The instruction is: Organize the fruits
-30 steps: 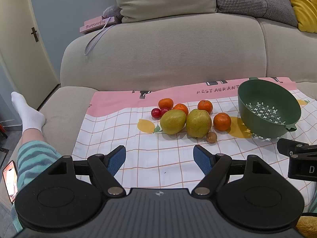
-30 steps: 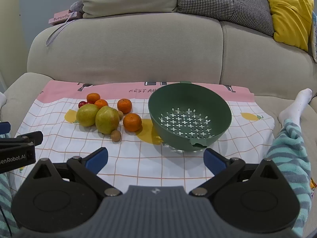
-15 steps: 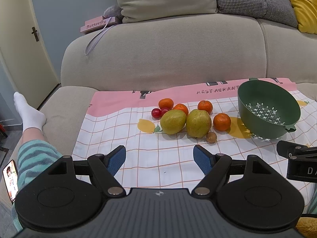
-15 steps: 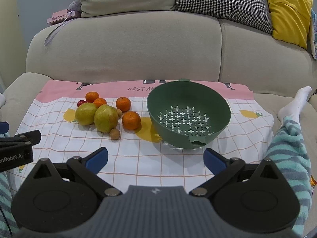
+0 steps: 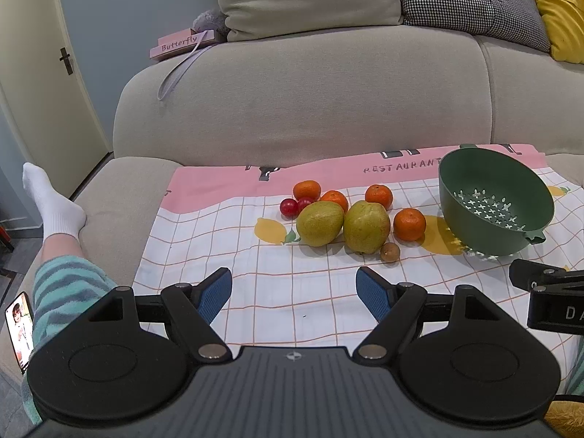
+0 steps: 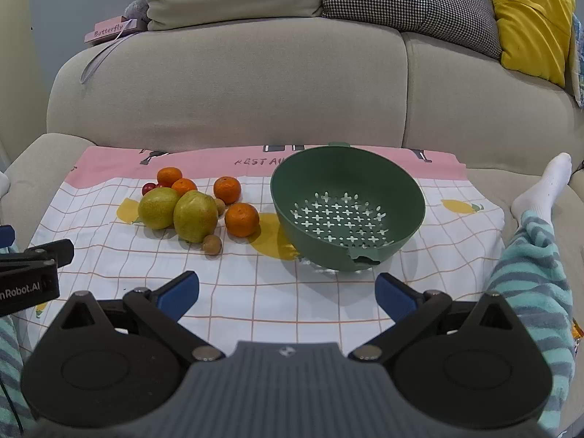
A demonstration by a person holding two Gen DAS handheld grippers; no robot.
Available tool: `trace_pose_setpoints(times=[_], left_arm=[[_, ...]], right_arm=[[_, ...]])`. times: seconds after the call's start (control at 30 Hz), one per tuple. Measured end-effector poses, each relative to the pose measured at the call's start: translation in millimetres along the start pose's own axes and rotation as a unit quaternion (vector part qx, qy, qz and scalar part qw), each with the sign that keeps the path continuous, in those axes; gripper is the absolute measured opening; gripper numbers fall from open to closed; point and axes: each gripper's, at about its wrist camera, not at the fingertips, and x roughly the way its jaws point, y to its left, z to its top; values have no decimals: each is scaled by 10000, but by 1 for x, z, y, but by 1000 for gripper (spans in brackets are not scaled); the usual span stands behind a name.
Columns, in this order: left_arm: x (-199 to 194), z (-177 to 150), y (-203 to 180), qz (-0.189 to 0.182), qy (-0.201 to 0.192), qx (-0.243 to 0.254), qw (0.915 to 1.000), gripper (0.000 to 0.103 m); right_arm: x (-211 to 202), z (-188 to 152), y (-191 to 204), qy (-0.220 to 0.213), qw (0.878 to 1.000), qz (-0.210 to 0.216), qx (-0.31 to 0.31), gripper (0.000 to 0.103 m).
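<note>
Both tongs, left gripper [image 5: 294, 290] and right gripper [image 6: 286, 292], spread wide w/ nothing held. Green perforated plastic colander [image 6: 408, 197] mid-frame empty; all fruit, e.g. yellow-green pears [image 6: 195, 215], left of it on checked cloth [image 6: 255, 292]. Task unstarted imo.

A beige sofa seat [image 6: 485, 186] carries a checked cloth [image 6: 255, 292] with a pink back edge. On the cloth's left half lie two pears [image 6: 195, 216], four mandarins [image 6: 241, 219], cherry tomatoes [image 5: 289, 207] and what may be longans [image 6: 212, 245]; the green colander [image 6: 348, 215] sits tilted right of centre.
</note>
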Motion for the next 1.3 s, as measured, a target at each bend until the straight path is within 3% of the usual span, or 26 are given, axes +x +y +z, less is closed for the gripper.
trace_pose_setpoints(times=[0.3, 0.53, 0.57, 0.63, 0.87, 0.93, 1.07, 1.17, 1.3], left_arm=[[2, -1, 1, -89, -57, 35, 9999, 89], [13, 4, -1, -117, -189, 200, 9996, 86], [15, 4, -1, -128, -212, 228, 9994, 85], [20, 7, 0, -221, -281, 262, 9990, 82], [50, 11, 7, -742, -386, 310, 9960, 64], [64, 11, 11, -828, -263, 204, 9960, 64], [96, 13, 22, -928, 3, -138, 9956, 64], [115, 13, 24, -1066, 51, 87, 9943, 64], [135, 14, 25, -1138, 79, 254, 9931, 64]], right_arm=[[8, 2, 4, 69, 9998, -164, 126, 99], [13, 3, 12, -101, 9998, 158, -96, 98], [14, 4, 14, -174, 9995, 210, -158, 97], [17, 6, 19, -290, 9984, 326, -356, 84], [34, 9, 43, -829, 9857, 744, -1267, 78], [41, 9, 52, -955, 9801, 762, -1563, 78], [67, 11, 63, -857, 9769, 938, -1718, 78], [89, 13, 71, -670, 9802, 752, -1705, 78], [117, 15, 77, -507, 9830, 860, -1538, 78]])
